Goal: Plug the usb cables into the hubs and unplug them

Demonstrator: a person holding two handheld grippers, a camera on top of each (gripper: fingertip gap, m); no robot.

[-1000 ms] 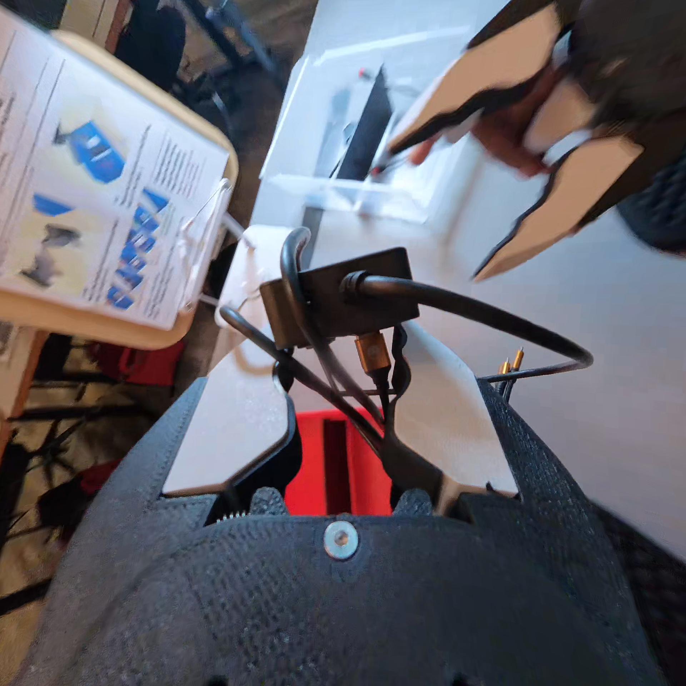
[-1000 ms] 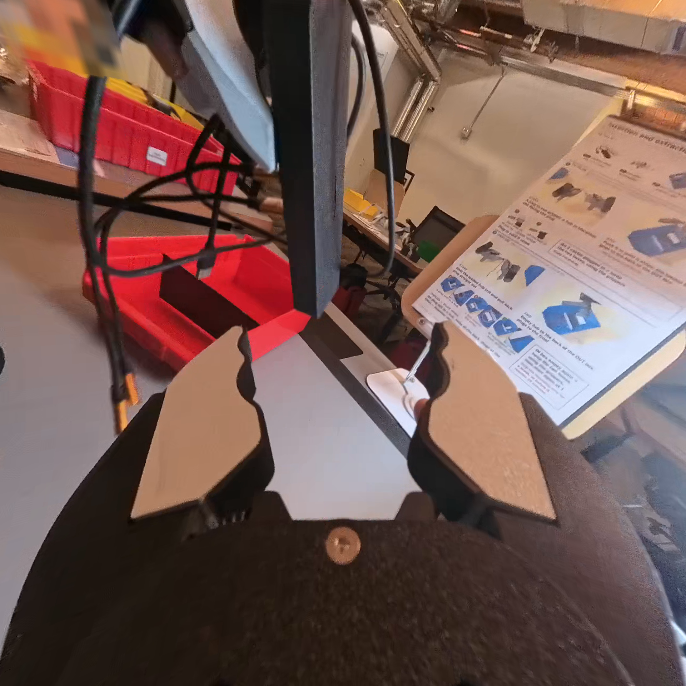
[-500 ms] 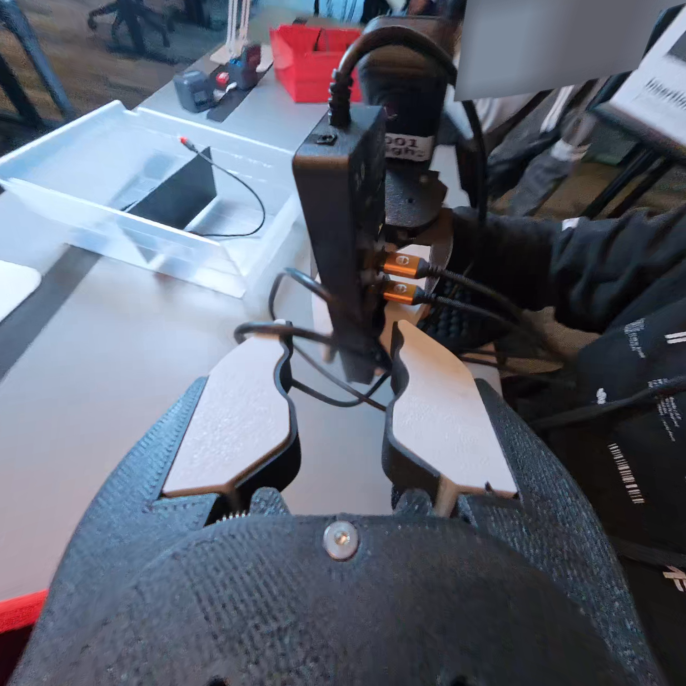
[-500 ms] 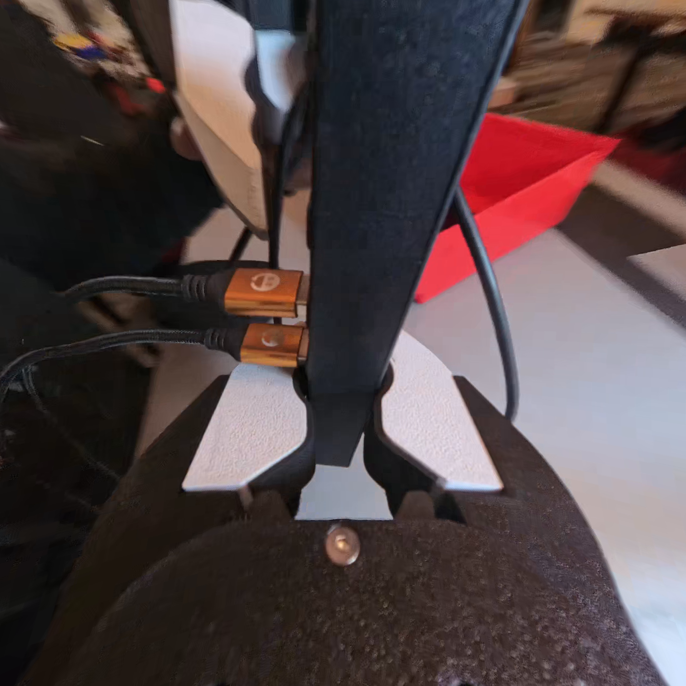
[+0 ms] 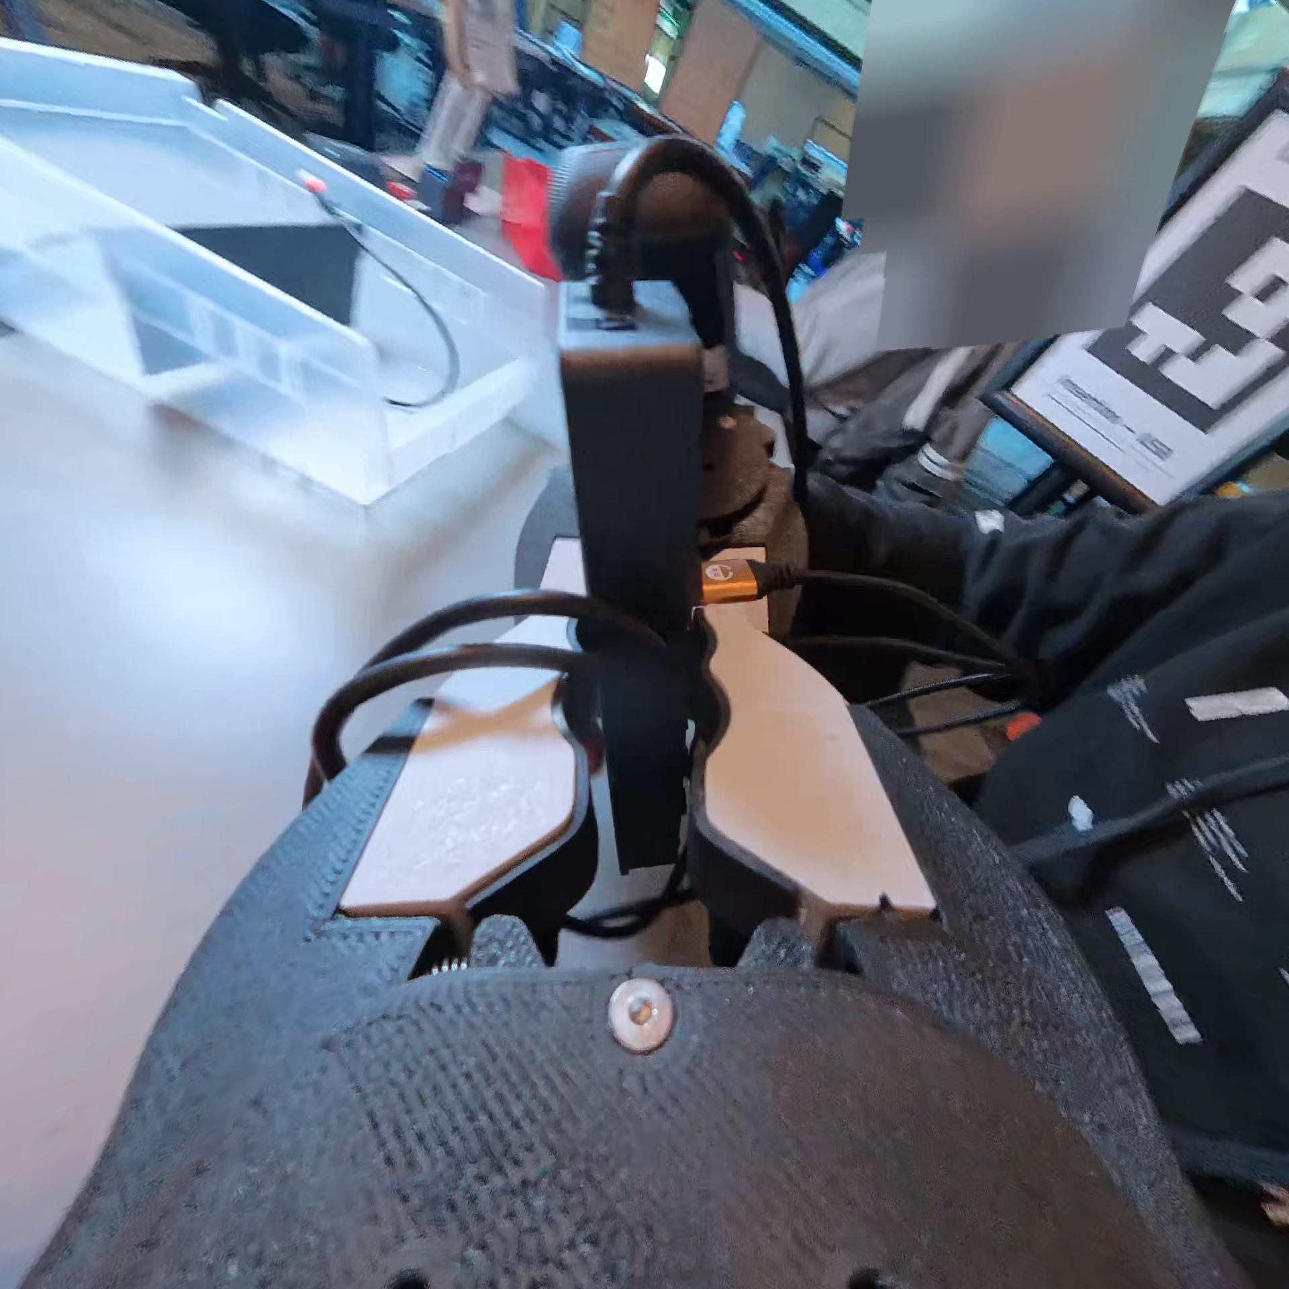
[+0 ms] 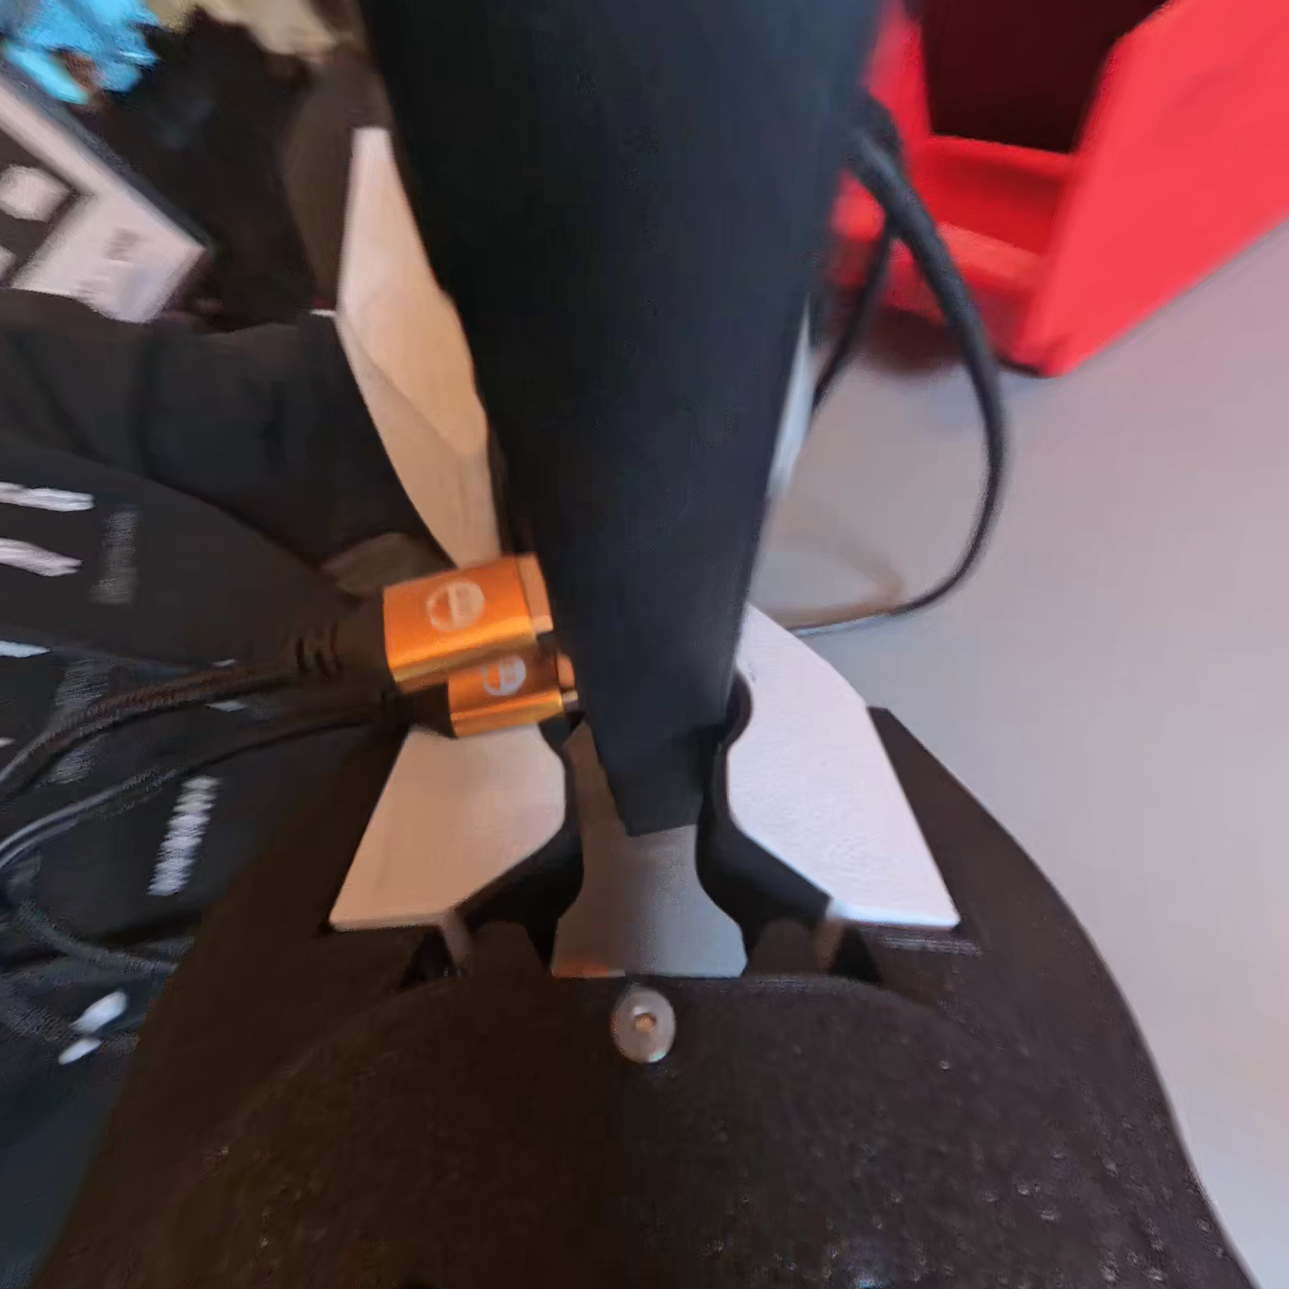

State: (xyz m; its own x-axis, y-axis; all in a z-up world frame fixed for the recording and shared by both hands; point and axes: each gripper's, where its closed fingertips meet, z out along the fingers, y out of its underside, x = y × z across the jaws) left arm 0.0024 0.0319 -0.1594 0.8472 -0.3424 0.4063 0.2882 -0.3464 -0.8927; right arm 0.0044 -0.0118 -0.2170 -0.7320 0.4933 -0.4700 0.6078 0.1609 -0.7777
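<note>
A black USB hub (image 5: 631, 488) stands upright between both grippers, its thick black cable (image 5: 669, 181) arching from the top end. My left gripper (image 5: 638, 669) is shut on its lower end. My right gripper (image 6: 649, 739) is shut on the hub (image 6: 628, 349) too, from the opposite side. In the left wrist view one orange USB plug (image 5: 729, 582) shows in the hub's right side. In the right wrist view two orange plugs (image 6: 460, 628) sit in its left side with braided black cables trailing left. A thin black cable (image 5: 432, 669) loops by the left fingers.
A clear plastic tray (image 5: 279, 363) with another black hub and a thin cable stands on the grey table (image 5: 174, 628) at the left. A red bin (image 6: 1116, 209) stands behind the hub. A person's dark sleeve (image 5: 1116, 593) and a board with a printed sheet (image 5: 1186, 314) are at the right. One gripper's finger ends stand about 7 cm off the other's.
A second ago my right gripper was open and apart from the hub; it has since shut on it. My left gripper has closed tighter on the hub and swung round.
</note>
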